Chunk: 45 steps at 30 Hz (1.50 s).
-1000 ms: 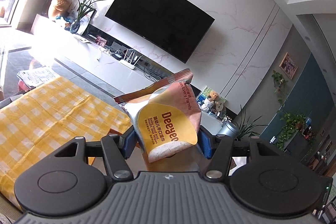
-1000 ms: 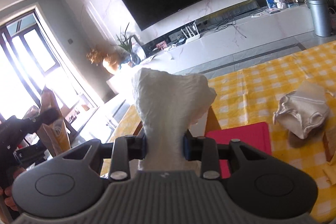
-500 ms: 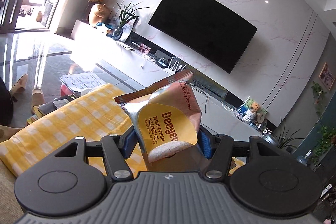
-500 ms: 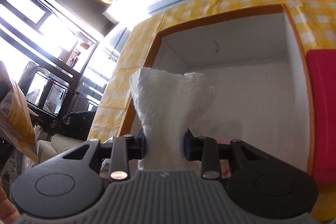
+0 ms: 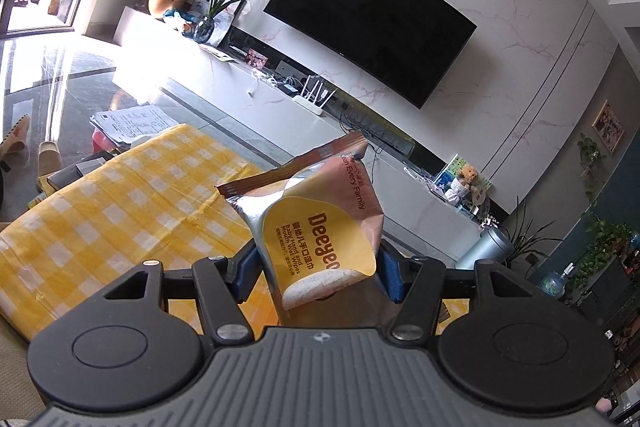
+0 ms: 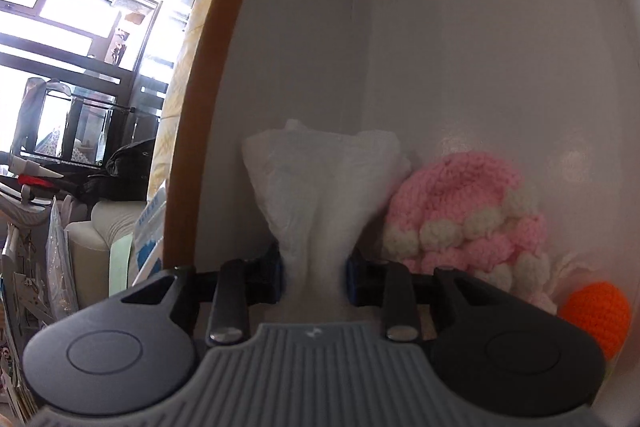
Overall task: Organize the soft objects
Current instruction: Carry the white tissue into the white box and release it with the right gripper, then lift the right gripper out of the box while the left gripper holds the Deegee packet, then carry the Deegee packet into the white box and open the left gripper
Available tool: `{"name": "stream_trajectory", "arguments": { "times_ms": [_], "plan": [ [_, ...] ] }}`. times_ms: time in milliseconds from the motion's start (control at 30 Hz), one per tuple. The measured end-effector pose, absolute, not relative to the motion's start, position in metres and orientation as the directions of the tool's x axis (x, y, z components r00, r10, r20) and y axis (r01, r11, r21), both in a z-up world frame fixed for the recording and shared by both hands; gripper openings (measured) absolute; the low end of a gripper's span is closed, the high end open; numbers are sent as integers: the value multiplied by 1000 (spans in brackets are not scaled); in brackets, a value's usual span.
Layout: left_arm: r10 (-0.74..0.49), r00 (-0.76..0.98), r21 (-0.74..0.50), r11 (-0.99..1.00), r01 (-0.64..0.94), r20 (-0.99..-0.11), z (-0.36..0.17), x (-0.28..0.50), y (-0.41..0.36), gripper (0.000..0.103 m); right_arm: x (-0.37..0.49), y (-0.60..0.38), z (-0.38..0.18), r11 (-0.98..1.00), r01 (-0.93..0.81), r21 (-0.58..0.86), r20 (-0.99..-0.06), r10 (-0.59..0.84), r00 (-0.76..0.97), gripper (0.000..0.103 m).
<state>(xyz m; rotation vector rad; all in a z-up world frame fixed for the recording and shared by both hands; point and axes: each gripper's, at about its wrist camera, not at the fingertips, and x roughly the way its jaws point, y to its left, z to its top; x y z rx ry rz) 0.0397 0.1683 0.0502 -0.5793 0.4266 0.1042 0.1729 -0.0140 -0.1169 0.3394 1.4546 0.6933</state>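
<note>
Two packs upright: wipes pack (image 5: 320,223), diaper (image 6: 320,195), long axes vertical.

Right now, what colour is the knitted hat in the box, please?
Pink with cream bobbles; right wrist view.

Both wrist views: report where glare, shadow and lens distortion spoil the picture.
Left wrist view: the sunlit floor is blown out, the TV bows under fisheye curving, and the wipes pack is sharp. Right wrist view: the windows are overexposed, the box wall is dim and hazy, and the white cloth and pink knit look soft.
</note>
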Motion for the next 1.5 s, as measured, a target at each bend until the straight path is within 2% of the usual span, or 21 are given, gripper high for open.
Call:
{"name": "stream_trajectory", "arguments": {
  "times_ms": [100, 200, 333, 367, 400, 600, 833, 967, 1167, 1267, 1500],
  "plan": [
    [-37, 897, -507, 835, -214, -440, 45, 45, 163, 69, 174, 3, -117, 809, -306, 501, -856, 516, -36, 31],
    [-42, 890, -499, 839, -215, -453, 42, 47, 161, 69, 170, 15, -105, 815, -399, 421, -893, 450, -22, 48],
    [-28, 880, -504, 828, -246, -475, 40, 49, 166, 69, 148, 25, -79, 744, -644, 180, -921, 358, 155, 84],
    [-25, 876, -502, 827, -252, -481, 39, 50, 168, 69, 145, 24, -77, 731, -665, 155, -921, 350, 170, 99],
    [-23, 874, -502, 826, -257, -485, 39, 50, 168, 69, 144, 20, -74, 722, -674, 156, -917, 361, 173, 101],
    [-23, 868, -483, 838, -254, -496, 40, 53, 162, 69, 144, -18, -45, 723, -623, 298, -851, 497, 169, 101],
    [-55, 857, -443, 872, -210, -513, 34, 64, 137, 69, 147, -70, 5, 728, -653, 208, -777, 528, 342, 101],
    [-103, 842, -446, 878, -173, -530, 21, 76, 125, 69, 164, -106, 14, 807, -539, 243, -725, 520, 451, 101],
    [-157, 792, -420, 897, -135, -590, -4, 102, 103, 69, 180, -159, -5, 828, -358, 432, -620, 560, 550, 101],
    [-108, 763, -334, 931, -148, -637, -18, 119, 88, 69, 185, -173, -19, 827, -290, 481, -625, 556, 548, 101],
    [49, 720, -109, 979, -172, -692, -31, 145, 60, 69, 183, -192, -24, 805, -257, 534, -598, 575, 558, 101]
  ]
}}
